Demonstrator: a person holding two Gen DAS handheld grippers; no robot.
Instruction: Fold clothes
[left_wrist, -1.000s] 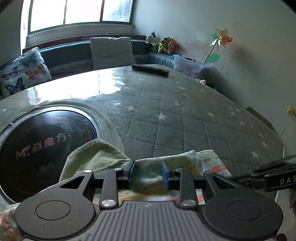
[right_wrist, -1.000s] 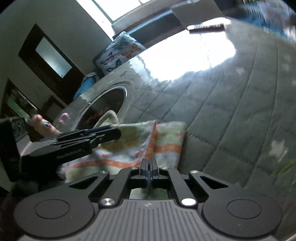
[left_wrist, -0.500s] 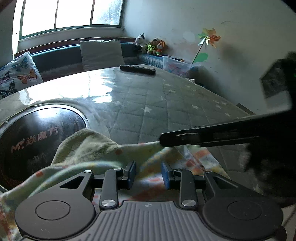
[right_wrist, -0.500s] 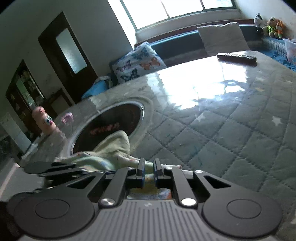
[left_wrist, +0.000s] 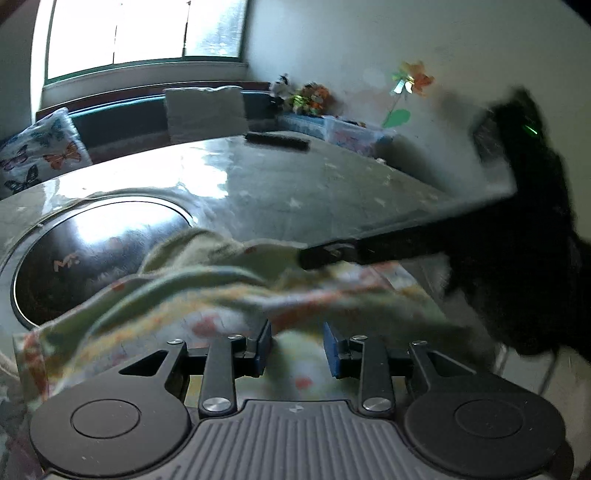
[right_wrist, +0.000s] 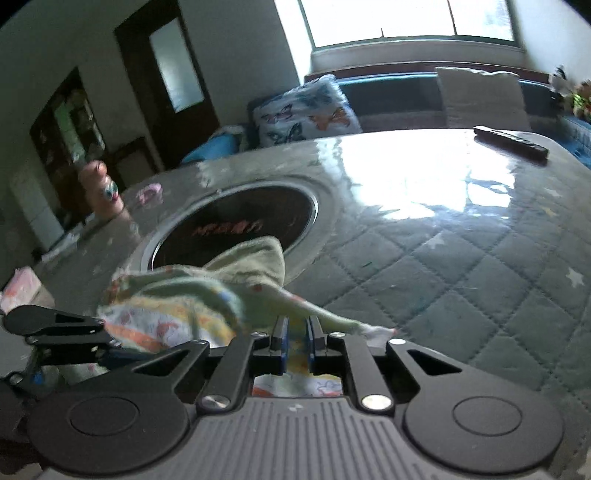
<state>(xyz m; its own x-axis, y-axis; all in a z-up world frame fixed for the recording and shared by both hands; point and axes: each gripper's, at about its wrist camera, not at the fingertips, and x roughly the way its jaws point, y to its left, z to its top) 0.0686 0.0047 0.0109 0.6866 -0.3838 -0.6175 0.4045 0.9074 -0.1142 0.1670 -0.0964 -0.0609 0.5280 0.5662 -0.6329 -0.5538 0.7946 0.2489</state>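
A small garment (left_wrist: 207, 291) with a pale green side and an orange-striped printed side lies bunched on the quilted table, partly over the black round hob. My left gripper (left_wrist: 297, 349) is open, its blue pads just above the cloth. My right gripper (right_wrist: 295, 341) has its pads narrowly apart with the garment (right_wrist: 207, 291) between them; I cannot tell if they pinch it. The right gripper's fingers (left_wrist: 332, 254) reach in from the right in the left wrist view. The left gripper (right_wrist: 55, 328) shows at the left in the right wrist view.
A black round hob (right_wrist: 236, 229) is set into the quilted star-pattern table (right_wrist: 461, 266). A black remote (right_wrist: 509, 142) lies at the far edge. A pink figure (right_wrist: 103, 188) stands at the table's left. Cushions (left_wrist: 37, 155) line the window bench behind.
The right gripper has swung across to the left over the garment and its pads have parted slightly. The cloth has been pulled and bunched up toward the hob. The left gripper stays open.
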